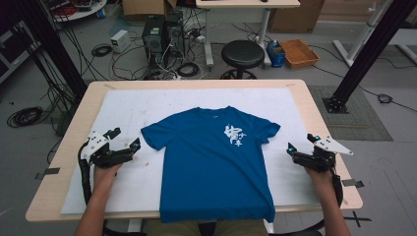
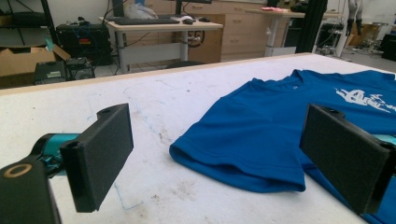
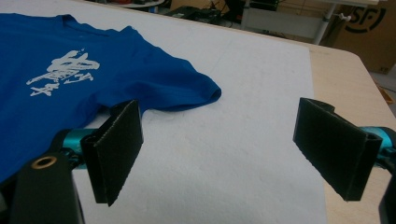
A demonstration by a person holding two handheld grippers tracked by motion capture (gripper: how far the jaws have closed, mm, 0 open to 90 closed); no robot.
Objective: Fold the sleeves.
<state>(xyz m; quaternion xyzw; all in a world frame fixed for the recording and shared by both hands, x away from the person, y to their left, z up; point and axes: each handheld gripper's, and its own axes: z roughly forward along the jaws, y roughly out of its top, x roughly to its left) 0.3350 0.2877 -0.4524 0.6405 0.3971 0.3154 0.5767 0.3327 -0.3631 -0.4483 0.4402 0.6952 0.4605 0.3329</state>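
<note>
Blue T-shirt [image 1: 214,162] flat between the claws, left claw [image 1: 125,140] and right claw [image 1: 301,142] both agape, well apart from it

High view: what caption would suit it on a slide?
Blue T-shirt spread flat on white mat, open left gripper and right gripper flanking it.
</note>
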